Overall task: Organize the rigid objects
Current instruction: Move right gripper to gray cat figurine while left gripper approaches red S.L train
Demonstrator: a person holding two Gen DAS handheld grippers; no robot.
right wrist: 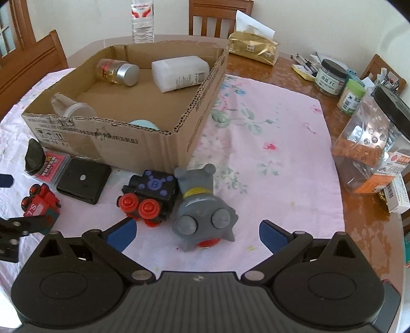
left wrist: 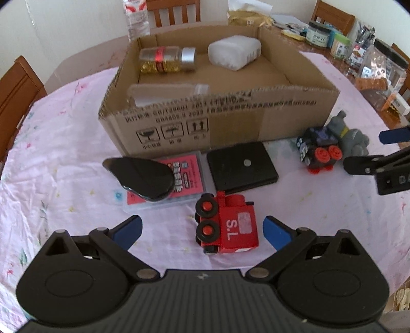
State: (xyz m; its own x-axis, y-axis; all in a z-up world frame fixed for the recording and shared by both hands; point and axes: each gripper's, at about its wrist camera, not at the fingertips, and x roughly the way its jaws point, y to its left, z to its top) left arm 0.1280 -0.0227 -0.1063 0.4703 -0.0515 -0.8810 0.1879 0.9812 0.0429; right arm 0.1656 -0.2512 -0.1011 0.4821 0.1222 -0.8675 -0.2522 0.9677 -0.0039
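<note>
A cardboard box [left wrist: 294,120] [right wrist: 153,143] stands on the pink cloth and holds a silver-capped jar [left wrist: 166,60] [right wrist: 118,70], a white bottle [left wrist: 234,51] [right wrist: 179,70] and a clear container [left wrist: 169,93] [right wrist: 77,110]. In front of it lie a red toy train [left wrist: 228,224] [right wrist: 41,202], a black flat case [left wrist: 241,164] [right wrist: 83,181], a pink card pack [left wrist: 184,176] with a black oval object [left wrist: 143,176] on it, a black toy train [right wrist: 151,194] [left wrist: 317,151] and a grey toy figure [right wrist: 202,217] [left wrist: 351,135]. My left gripper [left wrist: 202,229] is open around the red train. My right gripper [right wrist: 197,233] is open around the grey figure.
Beyond the cloth on the right stand jars [right wrist: 330,76], a large clear tub with a black lid [right wrist: 371,138] and small boxes [right wrist: 399,197]. A gold tissue pack [right wrist: 253,48] and a water bottle [right wrist: 142,20] stand behind the box. Wooden chairs ring the table.
</note>
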